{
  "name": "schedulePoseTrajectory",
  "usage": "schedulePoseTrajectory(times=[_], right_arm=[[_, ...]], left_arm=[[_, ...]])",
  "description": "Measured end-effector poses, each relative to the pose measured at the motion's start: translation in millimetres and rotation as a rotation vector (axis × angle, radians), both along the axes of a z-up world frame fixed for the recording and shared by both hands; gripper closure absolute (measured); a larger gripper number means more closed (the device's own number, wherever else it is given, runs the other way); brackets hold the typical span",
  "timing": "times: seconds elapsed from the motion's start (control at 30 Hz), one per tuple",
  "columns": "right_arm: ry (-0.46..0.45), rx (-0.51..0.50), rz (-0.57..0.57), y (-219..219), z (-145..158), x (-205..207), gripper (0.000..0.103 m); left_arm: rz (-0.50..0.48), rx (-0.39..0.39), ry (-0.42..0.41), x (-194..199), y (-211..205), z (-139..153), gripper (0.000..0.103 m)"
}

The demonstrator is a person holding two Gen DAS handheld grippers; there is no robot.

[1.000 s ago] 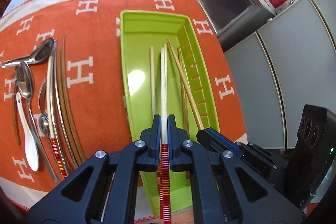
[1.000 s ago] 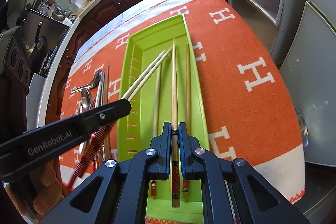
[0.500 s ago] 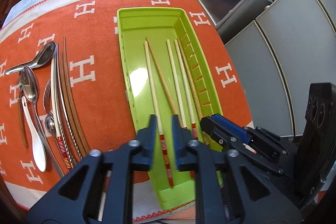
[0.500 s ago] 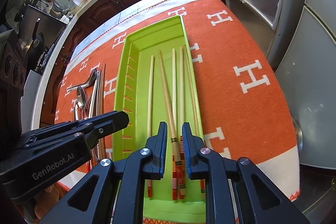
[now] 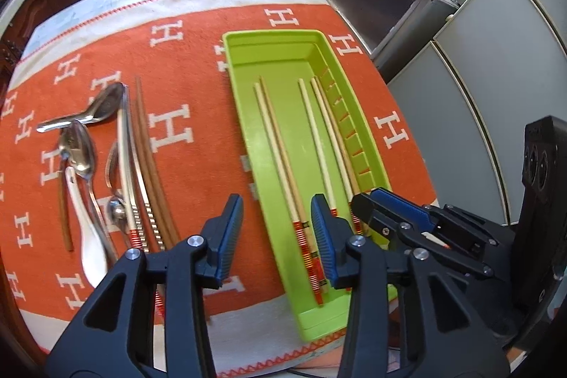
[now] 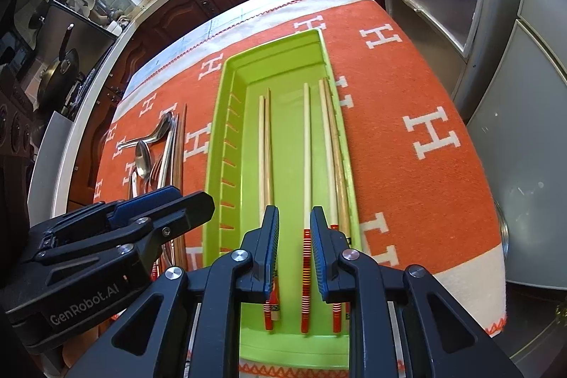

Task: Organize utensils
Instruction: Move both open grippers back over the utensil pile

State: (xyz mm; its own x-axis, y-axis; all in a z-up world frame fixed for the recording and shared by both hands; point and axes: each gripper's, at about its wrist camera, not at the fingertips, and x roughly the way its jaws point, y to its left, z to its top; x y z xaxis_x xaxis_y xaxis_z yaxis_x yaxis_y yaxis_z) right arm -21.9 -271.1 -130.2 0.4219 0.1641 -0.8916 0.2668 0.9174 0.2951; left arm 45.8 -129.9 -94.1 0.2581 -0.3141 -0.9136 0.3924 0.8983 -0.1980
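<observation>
While both grippers hang over the green tray [image 5: 358, 116] w/ jaws opening, left gripper [image 5: 277, 229] and right gripper [image 6: 293, 248] pinch nothing — chopsticks [image 6: 306, 162] lie loose inside. Risk: a low fingertip snags one & flicks it out. Spoons [image 5: 79, 151] and brown chopsticks [image 5: 149, 165] sit on the orange cloth [image 5: 184, 87], left of tray — its wall stands between.

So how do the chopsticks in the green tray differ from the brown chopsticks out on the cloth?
The tray chopsticks are pale with red-banded ends; the brown chopsticks are dark and plain. The pale ones lie inside the green tray; the brown ones lie on the orange cloth beside the spoons. Both sets lie roughly lengthwise.
</observation>
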Motion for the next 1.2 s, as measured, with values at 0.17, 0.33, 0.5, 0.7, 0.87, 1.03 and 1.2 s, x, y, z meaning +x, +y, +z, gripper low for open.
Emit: schedulePoseTrajectory(times=[0.17, 0.33, 0.5, 0.7, 0.87, 1.03, 1.2], right_arm=[[-0.005, -0.014, 0.033, 11.1, 4.6, 2.1, 0.085], [-0.018, -0.029, 0.069, 24.4, 11.9, 4.8, 0.084], [-0.043, -0.059, 0.097, 36.9, 23.2, 6.3, 0.081], [-0.073, -0.092, 0.137, 55.2, 37.8, 8.5, 0.079], [-0.085, -0.102, 0.169, 68.4, 45.7, 17.1, 0.078], [-0.095, -0.112, 0.202, 82.7, 51.7, 26.0, 0.078], [-0.1, -0.095, 0.235, 99.4, 55.3, 36.1, 0.078]], left_arm=[[0.016, 0.018, -0.042, -2.7, 18.9, 7.0, 0.062], [0.05, 0.038, -0.084, -3.1, 40.9, 13.8, 0.061], [0.091, 0.057, -0.13, -1.5, 67.0, 22.3, 0.061], [0.161, 0.064, -0.183, 0.6, 108.1, 34.9, 0.061], [0.243, 0.066, -0.188, 4.9, 147.2, 36.7, 0.061], [0.303, 0.07, -0.178, 10.0, 176.7, 32.1, 0.061], [0.336, 0.074, -0.171, 11.9, 198.0, 25.9, 0.061]])
